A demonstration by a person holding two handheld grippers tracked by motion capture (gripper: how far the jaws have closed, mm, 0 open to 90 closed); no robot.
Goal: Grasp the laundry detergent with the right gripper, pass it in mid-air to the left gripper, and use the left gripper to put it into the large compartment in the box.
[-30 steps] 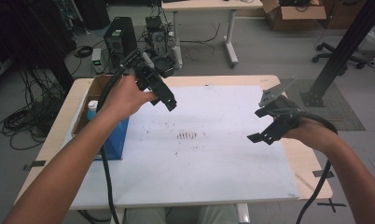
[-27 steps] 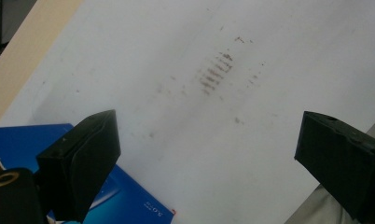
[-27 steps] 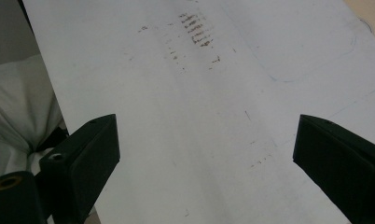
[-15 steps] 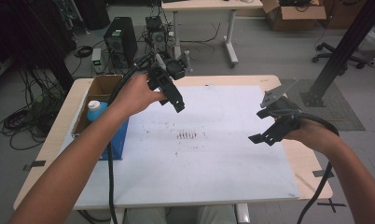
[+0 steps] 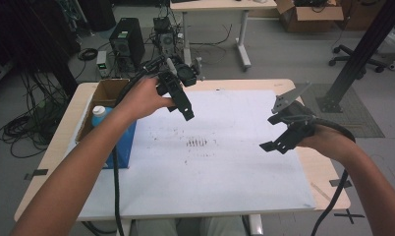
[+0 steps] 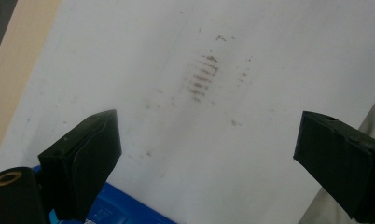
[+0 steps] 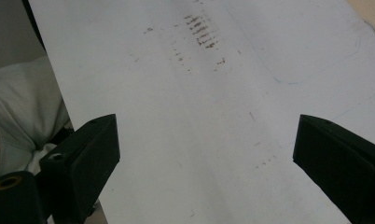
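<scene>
Your left gripper (image 5: 185, 105) hangs above the far left part of the white sheet (image 5: 225, 167), just right of the cardboard box (image 5: 107, 93). Jaws spread wide, nothing between them; the left gripper view shows only stained paper in the gap.

Your right gripper (image 5: 279, 140) is held over the sheet's right edge, well apart from the left one. Jaws also wide open and empty.

The cardboard box sits at the table's (image 5: 235, 84) left edge, flaps open. Standing in it: a bottle with a white cap (image 5: 99, 112). Its body is mostly hidden by your forearm, so you cannot tell more of it. A blue container (image 5: 124, 142) stands against the box's near side, partly under your arm; its contents are not visible.

Dark smudge marks (image 5: 199, 142) lie mid-sheet, between both grippers.
</scene>
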